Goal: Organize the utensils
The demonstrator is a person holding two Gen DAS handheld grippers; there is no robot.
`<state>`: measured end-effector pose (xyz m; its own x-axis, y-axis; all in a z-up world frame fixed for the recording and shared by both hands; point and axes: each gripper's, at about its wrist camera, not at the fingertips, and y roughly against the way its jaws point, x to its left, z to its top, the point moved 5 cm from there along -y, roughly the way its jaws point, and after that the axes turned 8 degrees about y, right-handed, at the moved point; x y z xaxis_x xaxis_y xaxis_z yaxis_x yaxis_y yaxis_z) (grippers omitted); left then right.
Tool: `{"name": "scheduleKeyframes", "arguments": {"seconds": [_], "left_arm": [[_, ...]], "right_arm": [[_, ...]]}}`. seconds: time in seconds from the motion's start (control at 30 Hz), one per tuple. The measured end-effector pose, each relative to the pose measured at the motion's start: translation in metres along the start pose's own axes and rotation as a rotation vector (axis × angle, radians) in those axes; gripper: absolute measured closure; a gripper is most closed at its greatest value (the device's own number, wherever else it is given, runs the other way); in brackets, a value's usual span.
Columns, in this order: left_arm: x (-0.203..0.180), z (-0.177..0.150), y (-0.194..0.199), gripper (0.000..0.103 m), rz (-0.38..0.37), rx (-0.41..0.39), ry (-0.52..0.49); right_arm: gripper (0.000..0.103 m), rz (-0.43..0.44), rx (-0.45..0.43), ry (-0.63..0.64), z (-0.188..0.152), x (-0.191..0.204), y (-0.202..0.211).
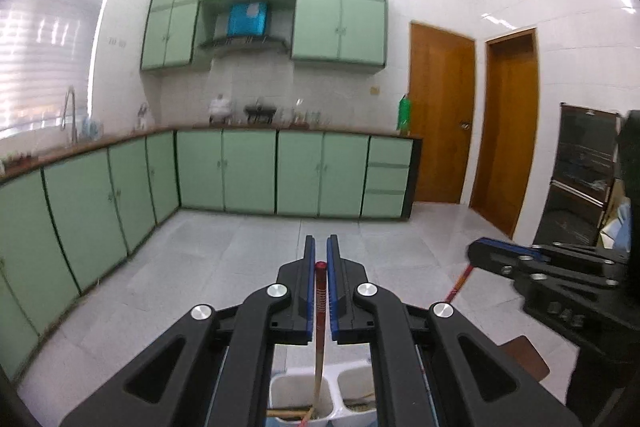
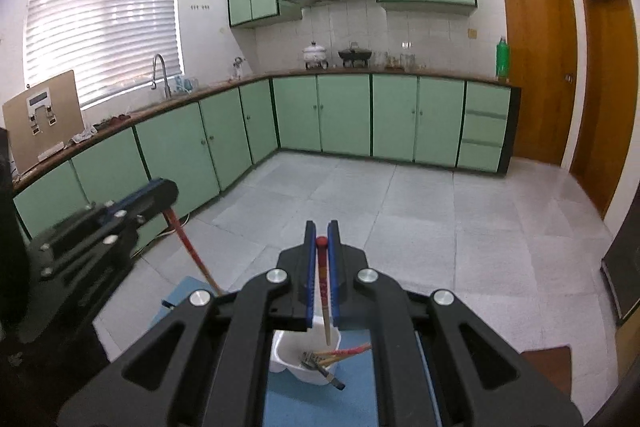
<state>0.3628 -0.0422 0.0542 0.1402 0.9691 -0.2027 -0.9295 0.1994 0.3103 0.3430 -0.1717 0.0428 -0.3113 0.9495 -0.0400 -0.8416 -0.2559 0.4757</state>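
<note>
Fingers [image 1: 320,259] [image 2: 321,243] clenched, each on one red-topped chopstick [image 1: 320,291] [image 2: 323,271]; white divided holder [image 2: 304,359] part filled, both chopsticks unplaced.

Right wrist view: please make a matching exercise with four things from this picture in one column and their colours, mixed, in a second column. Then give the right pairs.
Things:
1. bottle at the counter's end
2. utensil holder below the right gripper
3. mat under the holder
4. door past the cabinets

Colours:
A. white
B. brown
C. green
D. blue

Pairs: 1-C, 2-A, 3-D, 4-B
</note>
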Motion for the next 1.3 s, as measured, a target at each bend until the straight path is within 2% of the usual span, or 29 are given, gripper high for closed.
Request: {"name": "scheduleKeyframes", "arguments": {"seconds": [0.1, 0.17, 0.23, 0.3, 0.37, 0.4, 0.43, 0.5, 0.53, 0.57, 0.63, 0.67, 0.73, 0.87, 0.97, 1.13, 1.3], "left_arm": [[0.014, -0.021, -0.02, 0.097, -0.001, 0.083, 0.058], [0.023, -0.032, -0.021, 0.087, -0.012, 0.104, 0.089], [0.026, -0.035, -0.014, 0.083, -0.008, 0.093, 0.079], [0.028, -0.038, -0.001, 0.076, 0.005, 0.068, 0.051], [0.03, -0.043, 0.016, 0.06, 0.012, 0.051, 0.048], [0.032, -0.047, 0.024, 0.056, 0.009, 0.043, 0.053], [0.035, -0.054, 0.035, 0.051, 0.023, 0.044, 0.053], [0.038, -0.068, 0.052, 0.048, 0.022, 0.049, 0.052], [0.04, -0.075, 0.059, 0.042, 0.025, 0.049, 0.054], [0.043, -0.087, 0.07, 0.036, 0.04, 0.059, 0.054], [0.051, -0.116, 0.091, 0.028, 0.066, 0.067, 0.055], [0.054, -0.127, 0.098, 0.022, 0.081, 0.076, 0.056], [0.062, -0.16, 0.112, 0.015, 0.125, 0.1, 0.064], [0.071, -0.22, 0.128, 0.012, 0.197, 0.19, 0.076], [0.07, -0.256, 0.141, 0.009, 0.214, 0.248, 0.106], [0.061, -0.281, 0.156, 0.009, 0.201, 0.292, 0.091], [0.046, -0.267, 0.171, 0.009, 0.186, 0.25, 0.074]], "right_arm": [[0.096, 0.029, 0.051, -0.024, -0.017, -0.001, -0.014], [0.087, 0.021, 0.06, -0.025, -0.028, -0.004, -0.015], [0.07, 0.009, 0.046, -0.03, -0.037, -0.009, -0.007], [0.065, -0.012, 0.032, -0.032, -0.046, -0.014, 0.001], [0.053, -0.038, 0.02, -0.028, -0.058, -0.02, 0.013], [0.045, -0.053, 0.014, -0.029, -0.066, -0.023, 0.02], [0.038, -0.06, 0.009, -0.034, -0.073, -0.026, 0.025], [0.031, -0.078, 0.007, -0.049, -0.093, -0.031, 0.039], [0.028, -0.082, 0.007, -0.055, -0.102, -0.033, 0.044], [0.026, -0.087, 0.008, -0.065, -0.117, -0.034, 0.052], [0.015, -0.092, 0.014, -0.085, -0.142, -0.034, 0.065], [0.013, -0.101, 0.022, -0.095, -0.16, -0.033, 0.073], [0.01, -0.105, 0.037, -0.105, -0.188, -0.029, 0.084], [0.008, -0.102, 0.103, -0.141, -0.252, -0.015, 0.105], [0.007, -0.121, 0.139, -0.141, -0.288, 0.001, 0.117], [0.006, -0.106, 0.176, -0.103, -0.314, 0.031, 0.126], [0.006, -0.079, 0.163, -0.043, -0.305, 0.057, 0.133]]}}
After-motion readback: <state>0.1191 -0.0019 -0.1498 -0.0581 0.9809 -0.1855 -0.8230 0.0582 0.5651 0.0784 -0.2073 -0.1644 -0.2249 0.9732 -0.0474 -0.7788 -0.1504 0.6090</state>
